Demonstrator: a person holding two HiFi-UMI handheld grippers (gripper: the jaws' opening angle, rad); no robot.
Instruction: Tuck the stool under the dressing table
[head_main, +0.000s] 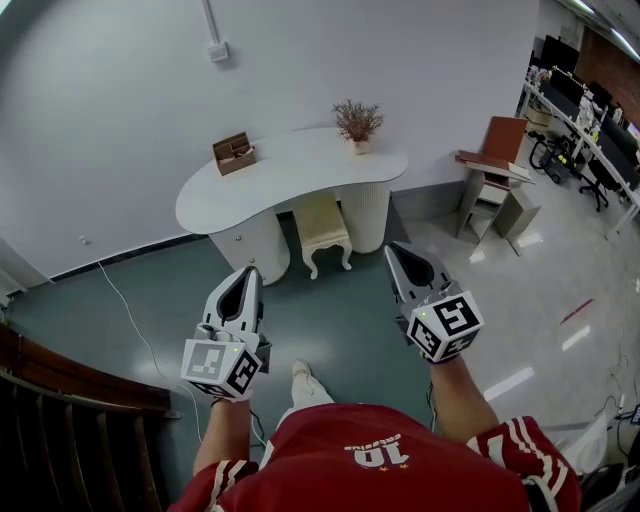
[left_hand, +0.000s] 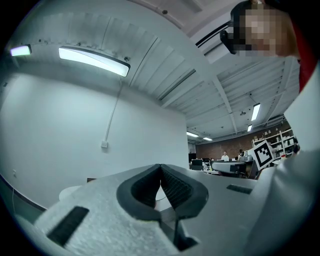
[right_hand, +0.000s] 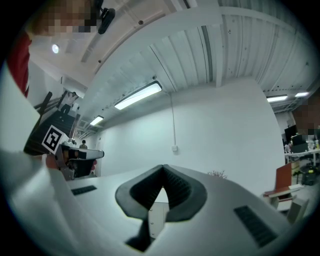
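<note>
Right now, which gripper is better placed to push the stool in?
Right, marginally: right gripper sits slightly nearer the stool than left gripper. Both are shut, empty, well short of it.

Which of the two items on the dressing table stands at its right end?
The potted dried plant, at the right end of the dressing table, above the ribbed pedestal. The wooden box sits well to its left.

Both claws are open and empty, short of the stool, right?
No, they're shut. The gripper views show the left claw and right claw with tips together, empty; the head view shows them short of the stool.
</note>
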